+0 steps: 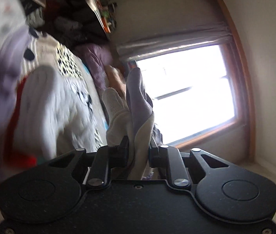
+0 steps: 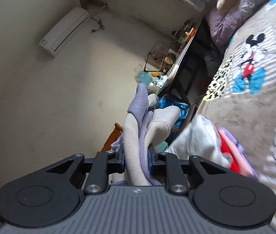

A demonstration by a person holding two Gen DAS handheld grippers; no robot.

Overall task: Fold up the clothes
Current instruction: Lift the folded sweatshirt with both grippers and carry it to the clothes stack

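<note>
- Your left gripper (image 1: 138, 152) is clamped on a fold of a lilac and cream garment (image 1: 136, 101); the cloth stands up between the two fingers, in front of the bright window (image 1: 186, 89).
- Your right gripper (image 2: 136, 159) is also clamped on the same kind of lilac and cream cloth (image 2: 136, 136), which bunches up just beyond the fingers.
- So you hold two grips on cloth, one in each gripper; I cannot tell for sure whether it is one garment or two.
- On the bed cover (image 2: 235, 105) with the cartoon mouse print lies one white garment (image 2: 200, 142), near your right gripper, with red and lilac cloth (image 2: 233, 148) just beside it.
- In the left view the same white garment (image 1: 44, 107) is blurred, at the left, with a red edge.
- Far away you see one cluttered desk (image 2: 178, 58) and one air conditioner (image 2: 63, 31) on the wall.
- No container is clear enough to name its contents.
</note>
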